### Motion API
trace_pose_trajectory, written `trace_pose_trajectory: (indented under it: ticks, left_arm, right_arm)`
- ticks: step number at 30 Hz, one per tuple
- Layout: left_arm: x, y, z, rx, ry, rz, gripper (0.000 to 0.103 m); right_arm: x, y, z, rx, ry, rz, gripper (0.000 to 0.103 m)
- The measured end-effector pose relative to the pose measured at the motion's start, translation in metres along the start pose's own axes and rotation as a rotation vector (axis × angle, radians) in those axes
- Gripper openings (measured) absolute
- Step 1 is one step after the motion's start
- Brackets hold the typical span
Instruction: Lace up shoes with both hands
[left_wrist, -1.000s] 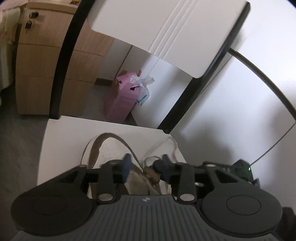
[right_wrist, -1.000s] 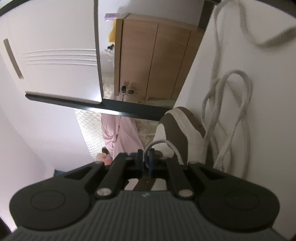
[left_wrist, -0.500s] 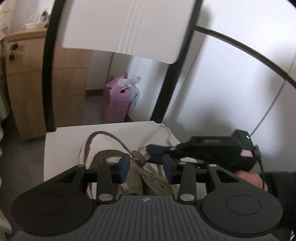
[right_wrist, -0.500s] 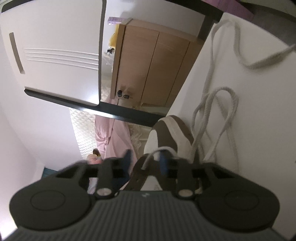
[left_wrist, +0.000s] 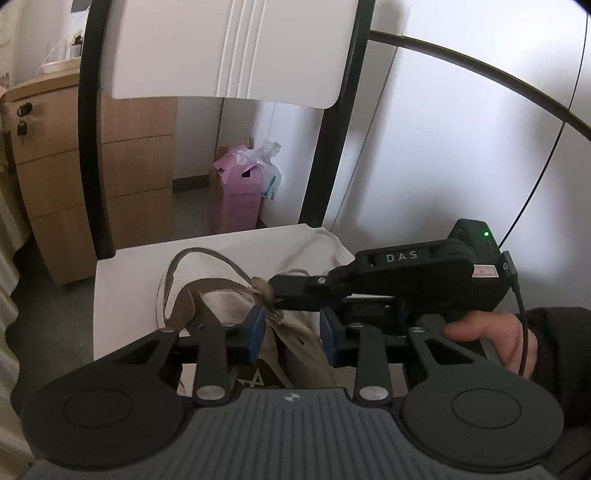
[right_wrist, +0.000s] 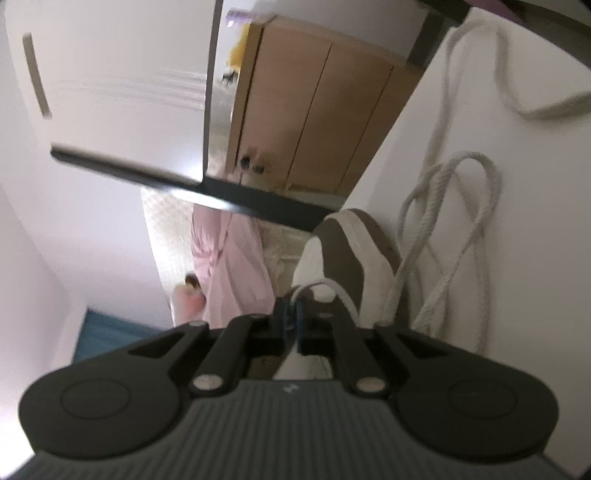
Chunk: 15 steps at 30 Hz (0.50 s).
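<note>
**Lace end pinched at the tongue, left tool closing in**

While the right gripper (right_wrist: 290, 321) pinches the off-white rope lace (right_wrist: 439, 258) near its end, jaws nearly together on the cord, the left gripper (left_wrist: 291, 334) hangs over the tongue of the shoe with its jaws closing; tongue fabric lies between the blue pads (left_wrist: 255, 332), and I cannot tell whether they touch it.

- Task thing: brown-and-white low sneaker (left_wrist: 207, 291), toe pointing away, on the white chair seat (left_wrist: 125, 280) that serves as worktop. No lace seen crossing the eyelets; most of the cord lies in loose loops on the seat just beside the shoe.
- Step, as judged: early threading. Right tool brings the lace end to an upper eyelet by the tongue; left tool steadies the flap.
- Next move calls for: the flap held firm, the tip lined up with the hole, then a hand-over to pull through.

Count: one shoe, one lace, two grippers, one hand (left_wrist: 495, 339) visible.
</note>
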<state>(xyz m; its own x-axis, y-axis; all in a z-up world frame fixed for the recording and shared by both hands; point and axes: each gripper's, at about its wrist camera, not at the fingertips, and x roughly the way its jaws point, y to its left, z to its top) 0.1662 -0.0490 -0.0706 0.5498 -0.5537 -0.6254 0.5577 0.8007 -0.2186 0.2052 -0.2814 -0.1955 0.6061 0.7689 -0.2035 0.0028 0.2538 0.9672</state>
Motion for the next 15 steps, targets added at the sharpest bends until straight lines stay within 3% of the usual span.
trace_pose_trajectory:
  ticks: [1, 2, 4, 9, 11, 15]
  left_arm:
    - [0.0, 0.0, 0.0, -0.004, -0.002, -0.001, 0.035]
    - [-0.001, 0.001, -0.001, -0.005, -0.004, -0.001, 0.035]
    - [-0.001, 0.002, -0.002, -0.01, -0.009, 0.0, 0.034]
    - [-0.012, 0.008, -0.002, -0.031, -0.041, -0.02, 0.034]
    - [-0.024, 0.013, 0.0, -0.045, -0.083, -0.006, 0.034]
    - [-0.046, 0.028, 0.001, -0.094, -0.149, 0.058, 0.034]
  right_arm:
    - [-0.003, 0.002, 0.002, -0.026, -0.001, -0.022, 0.019]
    - [-0.006, 0.004, 0.004, -0.055, 0.004, -0.043, 0.034]
    - [-0.009, 0.01, 0.008, -0.116, 0.048, -0.071, 0.052]
    - [-0.024, 0.045, -0.001, -0.395, 0.091, -0.154, 0.049]
    - [-0.029, 0.062, -0.009, -0.537, 0.075, -0.17, 0.029]
    - [-0.013, 0.097, -0.024, -0.803, 0.06, -0.175, 0.015]
